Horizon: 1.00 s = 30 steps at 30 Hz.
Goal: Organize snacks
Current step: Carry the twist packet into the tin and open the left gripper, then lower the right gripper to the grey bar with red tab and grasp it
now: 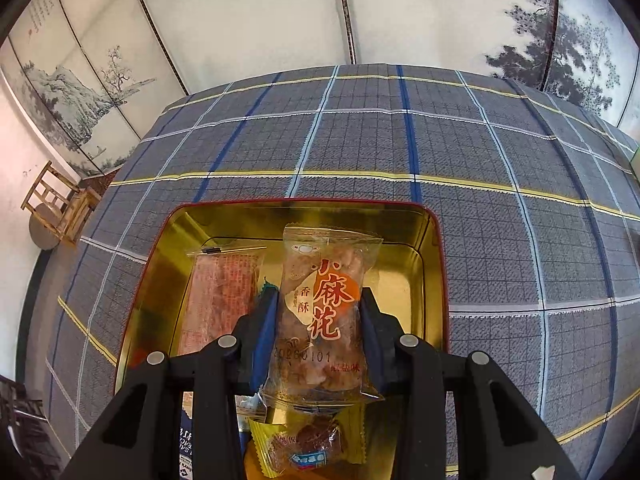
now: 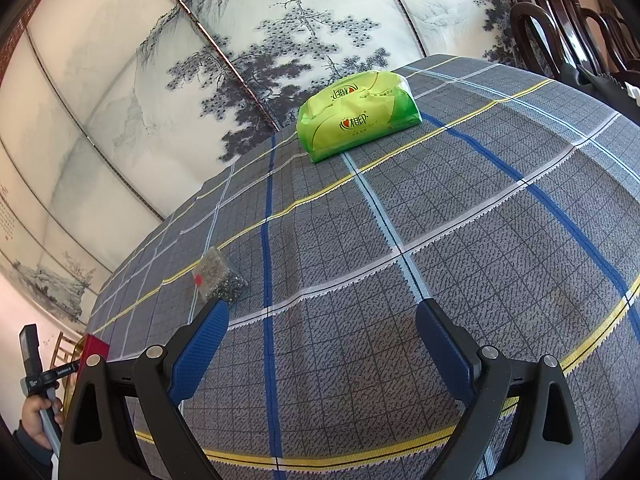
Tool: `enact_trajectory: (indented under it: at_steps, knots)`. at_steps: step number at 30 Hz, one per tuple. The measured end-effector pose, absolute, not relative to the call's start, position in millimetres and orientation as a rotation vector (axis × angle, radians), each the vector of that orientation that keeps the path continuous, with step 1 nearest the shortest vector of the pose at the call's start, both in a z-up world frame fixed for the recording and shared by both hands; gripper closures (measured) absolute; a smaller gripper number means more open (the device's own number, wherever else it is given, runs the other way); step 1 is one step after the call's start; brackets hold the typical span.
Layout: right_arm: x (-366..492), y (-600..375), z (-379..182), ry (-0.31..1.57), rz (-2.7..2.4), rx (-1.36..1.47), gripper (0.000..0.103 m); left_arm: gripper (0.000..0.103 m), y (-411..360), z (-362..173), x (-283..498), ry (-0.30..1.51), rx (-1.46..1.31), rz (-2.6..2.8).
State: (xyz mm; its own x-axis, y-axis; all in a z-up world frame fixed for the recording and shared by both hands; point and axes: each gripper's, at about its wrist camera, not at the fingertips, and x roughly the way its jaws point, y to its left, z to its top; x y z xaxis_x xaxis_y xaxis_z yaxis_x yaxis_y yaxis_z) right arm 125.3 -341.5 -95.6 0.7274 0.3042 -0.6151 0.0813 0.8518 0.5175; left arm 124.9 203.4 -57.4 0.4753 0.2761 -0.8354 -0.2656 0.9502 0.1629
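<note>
My left gripper (image 1: 319, 300) is shut on a clear snack packet with red Chinese lettering (image 1: 324, 312) and holds it upright over an open gold tin with a red rim (image 1: 430, 248). Inside the tin lie a long red-printed packet (image 1: 220, 296) and a yellow-wrapped snack (image 1: 308, 444). My right gripper (image 2: 322, 312) is open and empty above the plaid tablecloth. A small clear packet of dark seeds with a red dot (image 2: 214, 276) lies on the cloth just beyond its left finger (image 2: 200, 344). The tin's red corner (image 2: 94, 350) shows at the far left.
A green tissue pack (image 2: 356, 114) sits near the table's far edge. Painted folding screens stand behind the table. Dark wooden chairs (image 2: 568, 28) stand at the right, a small bamboo chair (image 1: 60, 204) at the left. A hand holding the other gripper's handle (image 2: 38, 408) shows at lower left.
</note>
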Motion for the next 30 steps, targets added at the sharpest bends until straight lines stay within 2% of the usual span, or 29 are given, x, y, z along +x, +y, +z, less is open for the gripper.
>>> enact_trajectory:
  at_steps: [4,10,12,13,14,18,21,30]
  knots:
    - [125.4,-341.4,-95.5,0.755,0.13,0.551,0.008,0.067,202.6,-58.0,125.6,1.024,0.015,0.33]
    - [125.6,-341.3,-95.2,0.755,0.13,0.55,0.008,0.06,200.8,-59.2,124.7,1.022,0.021,0.324]
    - [125.7,-341.3,-95.1,0.757,0.131,0.548,0.008,0.039,202.7,-57.9,122.5,1.016,0.008,0.327]
    - [125.9,-340.2,-95.6,0.759,0.132,0.545,0.007,0.036,203.2,-56.1,120.8,1.005,0.011,0.334]
    - [125.7,-339.7,-96.1,0.76,0.134,0.542,0.006,0.027,203.4,-54.1,119.0,0.995,0.011,0.333]
    - [126.2,-335.6,-97.0,0.769,0.127,0.521,0.006,0.011,204.9,-39.9,102.1,0.938,0.011,0.307]
    - [128.1,-331.6,-96.2,0.782,0.117,0.49,0.005,0.006,203.7,-24.7,83.4,0.872,0.061,0.304]
    - [132.0,-298.2,-87.1,0.849,0.081,0.322,0.005,0.003,221.1,3.2,6.2,0.759,0.076,0.308]
